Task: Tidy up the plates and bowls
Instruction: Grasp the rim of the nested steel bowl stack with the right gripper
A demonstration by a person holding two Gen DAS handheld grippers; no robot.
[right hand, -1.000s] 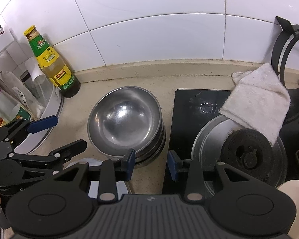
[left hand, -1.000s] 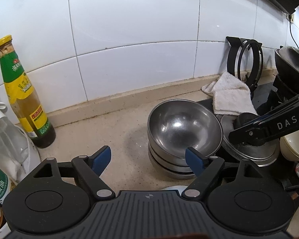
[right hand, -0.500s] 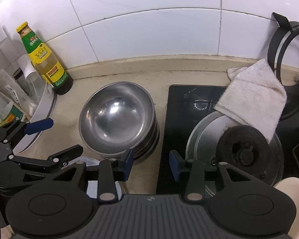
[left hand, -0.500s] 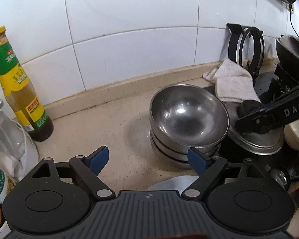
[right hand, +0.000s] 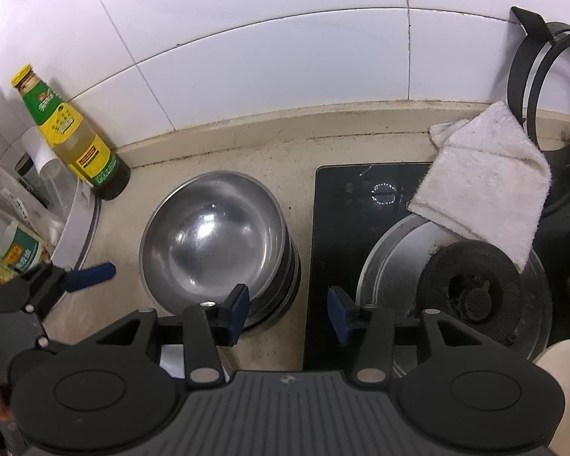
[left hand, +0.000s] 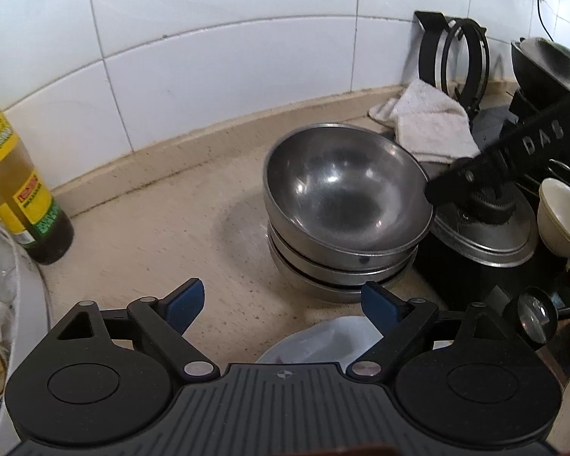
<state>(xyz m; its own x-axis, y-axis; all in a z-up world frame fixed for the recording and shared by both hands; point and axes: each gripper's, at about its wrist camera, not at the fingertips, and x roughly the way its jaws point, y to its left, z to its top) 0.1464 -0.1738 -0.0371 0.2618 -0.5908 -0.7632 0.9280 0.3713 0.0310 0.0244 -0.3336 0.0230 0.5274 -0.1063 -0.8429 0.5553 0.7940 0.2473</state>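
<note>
Bowls: steel stack [left hand: 342, 220] sits ahead, right of the left gripper [left hand: 283, 300], jaws wide, empty | right gripper [right hand: 288, 313], jaws narrower, empty, has the stack [right hand: 216, 243] just ahead-left, its left fingertip [right hand: 239, 309] at the rim | right looks nearer.
</note>
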